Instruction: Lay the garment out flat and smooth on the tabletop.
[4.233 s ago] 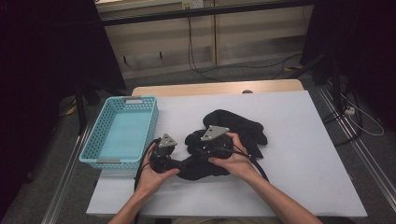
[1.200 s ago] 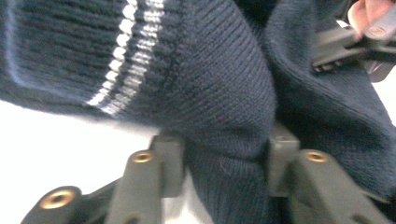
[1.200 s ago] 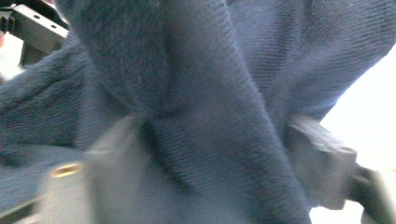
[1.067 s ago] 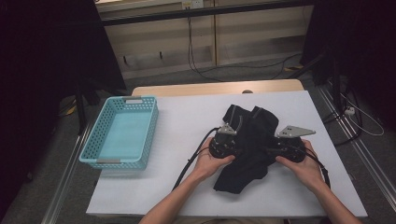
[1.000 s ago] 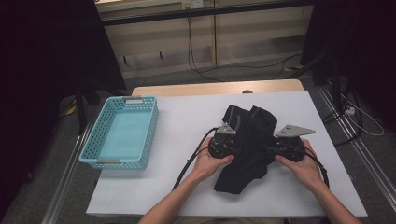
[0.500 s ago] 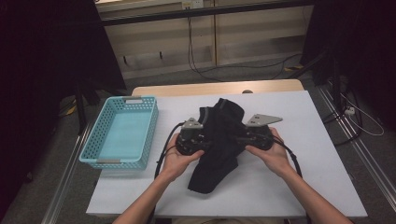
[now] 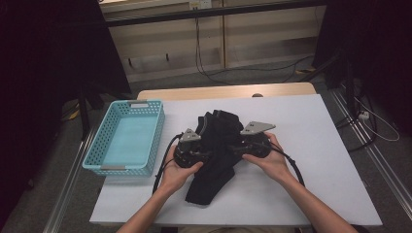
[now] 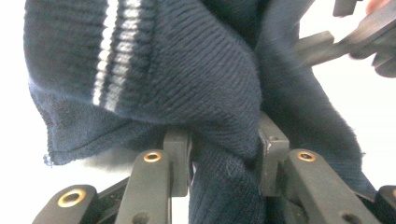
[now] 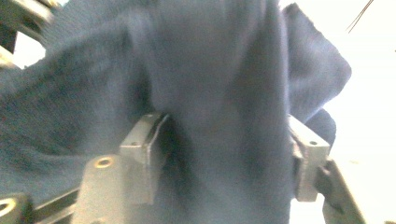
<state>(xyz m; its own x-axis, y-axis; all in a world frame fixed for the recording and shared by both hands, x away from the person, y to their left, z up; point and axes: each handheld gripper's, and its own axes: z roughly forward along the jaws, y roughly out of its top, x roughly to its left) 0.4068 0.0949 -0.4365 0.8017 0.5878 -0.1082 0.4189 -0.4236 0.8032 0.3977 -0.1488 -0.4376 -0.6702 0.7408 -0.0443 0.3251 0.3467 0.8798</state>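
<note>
A dark navy knitted garment (image 7: 213,138) with a white-striped cuff (image 8: 105,56) lies bunched at the middle of the white table (image 7: 316,126). My left gripper (image 7: 206,154) comes at it from the left and my right gripper (image 7: 235,148) from the right, and they face each other. In the left gripper view a fold of knit stands between the jaws of my left gripper (image 8: 224,158), with a thin gap at the left pad. In the right gripper view cloth hangs loosely between the wide jaws of my right gripper (image 9: 224,154). Both pairs of jaws have just been opening.
A turquoise plastic basket (image 7: 156,133) sits at the table's left edge, a hand's width from my left hand. Black cables trail from both grippers toward the near edge. Bare table lies to the right of the garment.
Both hands have carried the garment leftward from the right part of the table to its middle. Both pairs of jaws now stand wider around the cloth.
</note>
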